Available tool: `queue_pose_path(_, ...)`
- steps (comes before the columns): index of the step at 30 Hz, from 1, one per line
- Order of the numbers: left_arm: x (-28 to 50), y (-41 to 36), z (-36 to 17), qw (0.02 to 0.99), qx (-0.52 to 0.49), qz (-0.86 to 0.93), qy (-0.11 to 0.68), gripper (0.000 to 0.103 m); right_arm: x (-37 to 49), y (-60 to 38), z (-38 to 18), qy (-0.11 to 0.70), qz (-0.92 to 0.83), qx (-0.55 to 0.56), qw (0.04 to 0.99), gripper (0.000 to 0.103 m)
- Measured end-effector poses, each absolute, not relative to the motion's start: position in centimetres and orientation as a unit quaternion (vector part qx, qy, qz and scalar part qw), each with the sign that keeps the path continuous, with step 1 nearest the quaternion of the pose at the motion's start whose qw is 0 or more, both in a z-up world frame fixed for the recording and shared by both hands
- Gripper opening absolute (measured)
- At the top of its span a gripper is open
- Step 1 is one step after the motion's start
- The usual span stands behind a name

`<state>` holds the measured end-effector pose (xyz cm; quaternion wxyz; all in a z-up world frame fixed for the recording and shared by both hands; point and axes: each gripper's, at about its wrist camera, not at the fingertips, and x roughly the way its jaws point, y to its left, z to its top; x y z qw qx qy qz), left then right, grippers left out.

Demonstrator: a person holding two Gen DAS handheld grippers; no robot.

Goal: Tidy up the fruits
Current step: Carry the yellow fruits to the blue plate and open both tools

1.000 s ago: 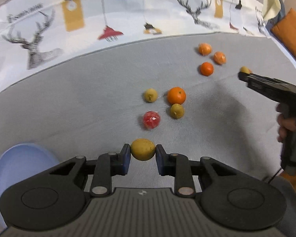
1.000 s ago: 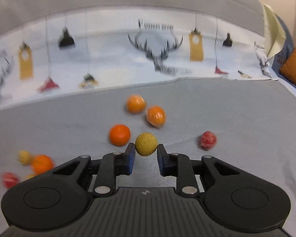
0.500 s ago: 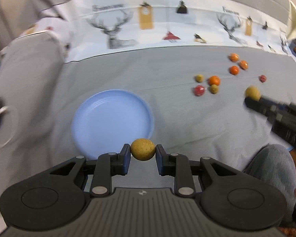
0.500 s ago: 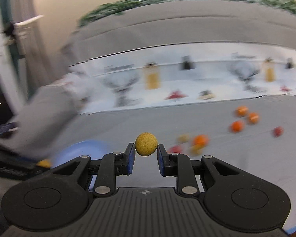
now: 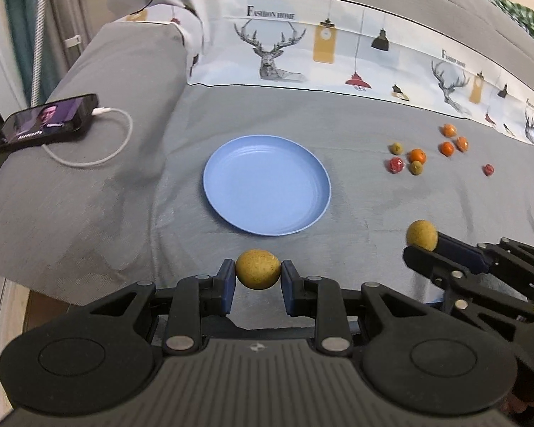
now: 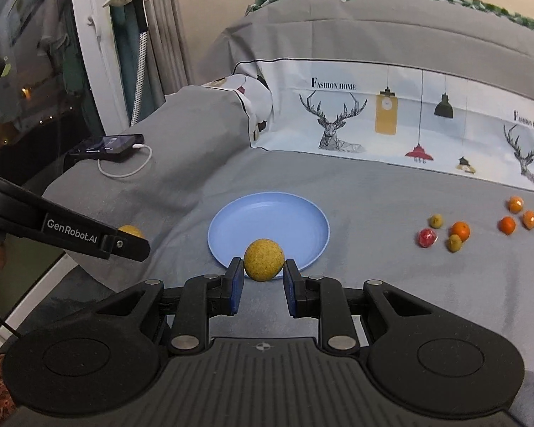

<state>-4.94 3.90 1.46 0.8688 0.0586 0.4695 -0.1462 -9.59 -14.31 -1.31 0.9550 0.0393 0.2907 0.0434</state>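
My left gripper [image 5: 257, 274] is shut on a yellow-brown round fruit [image 5: 257, 269], held above the sofa's front edge, short of the empty blue plate [image 5: 231, 199]. My right gripper [image 6: 263, 273] is shut on a second yellow-brown fruit [image 6: 263, 259], just before the plate's near rim [image 6: 228, 256]. In the left wrist view the right gripper [image 5: 423, 245] sits at the right with its fruit [image 5: 422, 235]. Several small oranges [image 5: 446, 148], green-yellow fruits [image 5: 415, 167] and red fruits [image 5: 396, 164] lie on the grey cover, right of the plate.
A phone [image 5: 46, 121] with a white charging cable [image 5: 103, 149] lies on the sofa's left armrest. A white deer-print cloth [image 5: 338, 60] covers the backrest. One red fruit [image 5: 488, 169] lies apart at the far right. A window frame [image 6: 92, 53] stands at the left.
Both grippers, each still holding its fruit, swung left away from the fruit cluster and now face the blue plate. The phone and armrest have come into view.
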Motion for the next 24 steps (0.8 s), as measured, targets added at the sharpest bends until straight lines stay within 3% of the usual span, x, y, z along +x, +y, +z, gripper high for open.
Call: queue_pose_path(24, 0.3, 2.4, 0.3, 0.87, 0.058, -0.144, 0.467, 0.03, -6.1, -15.3, -2.8, 0.31, 0.015, 0.034, 0.95, 0.025)
